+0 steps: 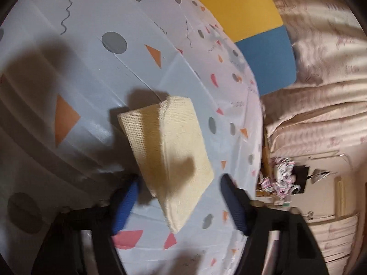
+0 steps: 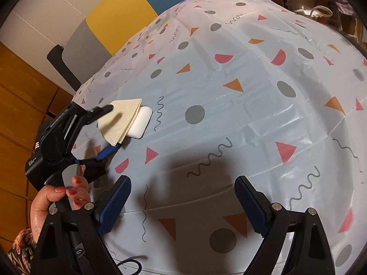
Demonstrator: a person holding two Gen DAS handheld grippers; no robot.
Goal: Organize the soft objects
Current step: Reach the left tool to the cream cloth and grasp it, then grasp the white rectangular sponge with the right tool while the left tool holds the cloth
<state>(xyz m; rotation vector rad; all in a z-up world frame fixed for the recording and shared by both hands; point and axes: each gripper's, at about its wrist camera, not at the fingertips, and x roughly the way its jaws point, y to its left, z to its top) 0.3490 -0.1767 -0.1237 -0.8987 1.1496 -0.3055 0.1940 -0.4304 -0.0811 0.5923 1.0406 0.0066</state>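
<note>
A folded cream cloth (image 1: pixel 169 146) lies on the patterned tablecloth (image 1: pixel 96 68). In the right wrist view the cream cloth (image 2: pixel 121 119) rests partly on top of a white soft block (image 2: pixel 143 122); the left wrist view hides that block. My left gripper (image 1: pixel 180 178) straddles the near end of the cloth. Its blue pads (image 1: pixel 128 197) stand on either side, and a gap shows at the right pad, so it is open. From the right wrist camera the left gripper (image 2: pixel 114 127) appears at the table's left edge. My right gripper (image 2: pixel 182 180) hovers open over bare tablecloth, nothing between its fingers.
A person's hand (image 2: pixel 68 192) holds the left gripper. The table edge (image 2: pixel 91 87) runs close to the cloth on the left. A black chair back (image 2: pixel 62 64) and yellow panel (image 2: pixel 119 16) stand beyond it. Beige fabric (image 1: pixel 321 91) and clutter (image 1: pixel 282 178) lie past the table's other side.
</note>
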